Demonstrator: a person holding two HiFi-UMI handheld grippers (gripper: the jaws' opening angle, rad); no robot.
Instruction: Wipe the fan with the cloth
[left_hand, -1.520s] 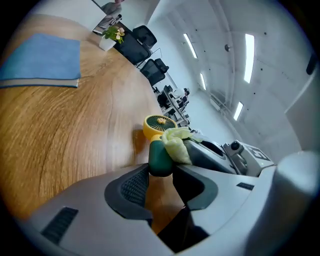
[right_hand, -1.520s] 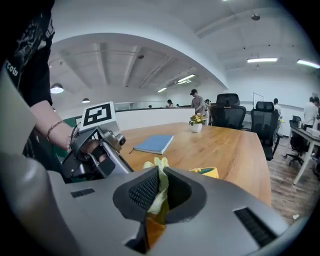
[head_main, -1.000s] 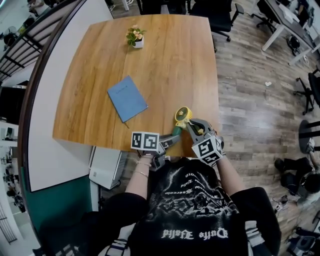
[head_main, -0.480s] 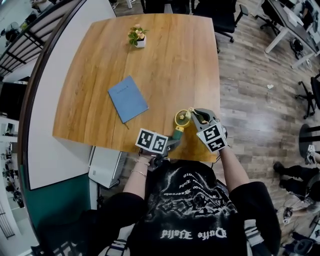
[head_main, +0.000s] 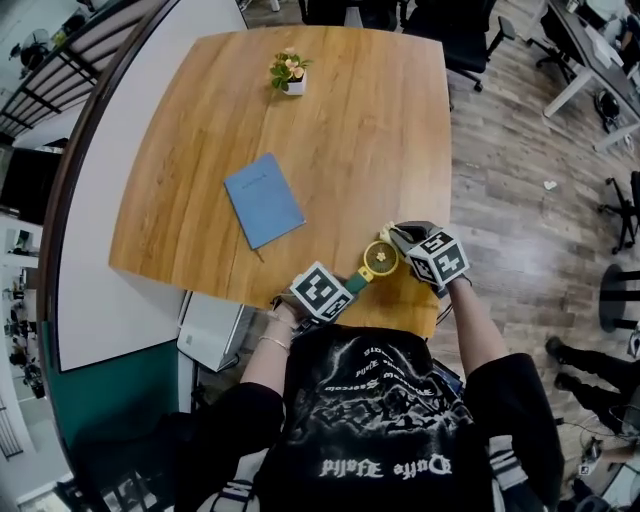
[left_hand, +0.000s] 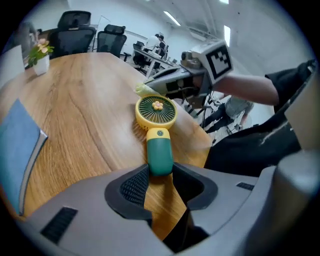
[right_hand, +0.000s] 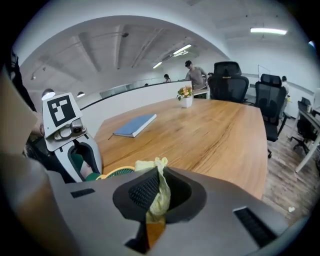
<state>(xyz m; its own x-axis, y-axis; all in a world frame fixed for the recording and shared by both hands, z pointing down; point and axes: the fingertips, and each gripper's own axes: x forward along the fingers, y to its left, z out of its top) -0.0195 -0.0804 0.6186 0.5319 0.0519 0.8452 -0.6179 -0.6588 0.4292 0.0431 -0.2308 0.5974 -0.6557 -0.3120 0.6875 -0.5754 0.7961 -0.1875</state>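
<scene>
fan (head_main: 381, 260) – small yellow-headed handheld one with a green handle, held over the near right corner of the tabletop (head_main: 330, 130), grille turned up toward the head view.

left of it: blue notebook (head_main: 263, 200) flat on the wood, well apart, not involved.

left gripper (left_hand: 160, 182) – jaws clenched on the lower end of the green handle, steadying the fan with its head pointing away.

right gripper (right_hand: 157, 192) – jaws pinched on a pale yellow-green cloth (right_hand: 158, 175), with a crumpled tuft sticking out past the tips. the tuft sits at the far rim of the fan head. contact looks likely, but firm pressure cannot be confirmed.

progress, as judged: setup is done, with the fan gripped, the cloth gripped and the two brought together. wiping reads as at its start or early on. no dirt or cleaned patch is visible to mark what is covered. likely left: grille face, the rest of the rim, the back, perhaps the handle.
</scene>
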